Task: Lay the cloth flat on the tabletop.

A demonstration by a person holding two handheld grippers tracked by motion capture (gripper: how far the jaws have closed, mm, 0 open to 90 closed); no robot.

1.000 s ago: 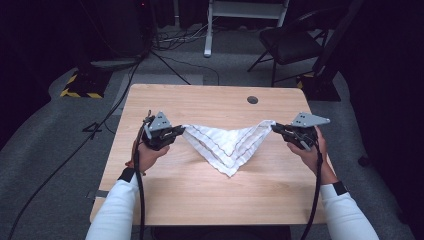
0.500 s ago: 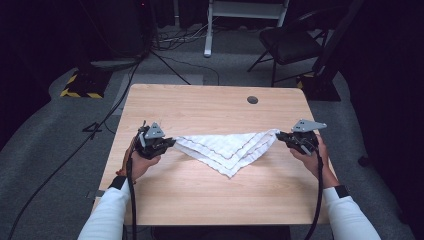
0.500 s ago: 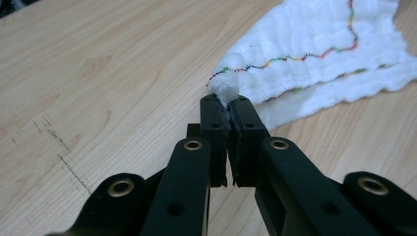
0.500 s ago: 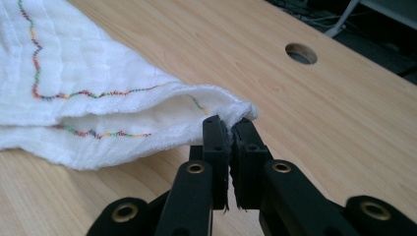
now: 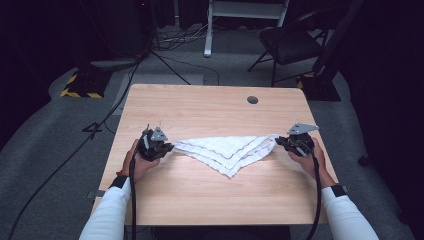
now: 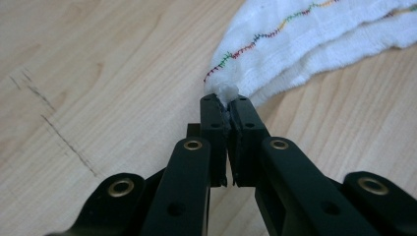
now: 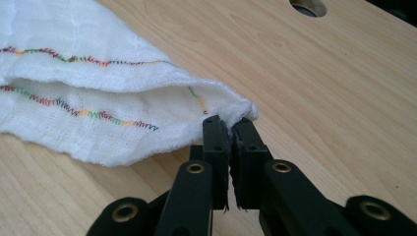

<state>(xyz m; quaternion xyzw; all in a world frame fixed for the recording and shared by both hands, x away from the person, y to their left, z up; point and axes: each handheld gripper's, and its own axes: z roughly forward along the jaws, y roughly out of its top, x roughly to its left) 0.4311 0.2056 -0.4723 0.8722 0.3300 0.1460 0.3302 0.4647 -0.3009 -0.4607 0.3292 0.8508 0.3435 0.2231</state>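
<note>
Lowered from its lifted sag, the folded white cloth now lies on the table, its left corner clamped by the left gripper and right corner by the right gripper, ready for release.

The folded white woven cloth bore rainbow-coloured zigzag stitching; the light wood-grain counter showed pale tan; each hand-held gripper was black.

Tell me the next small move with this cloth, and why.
Probably open both claws and let go. The white cloth already lies folded in a triangle on the table, its two far corners pinched by the left claw and the right claw, so nothing is left to pull.
</note>
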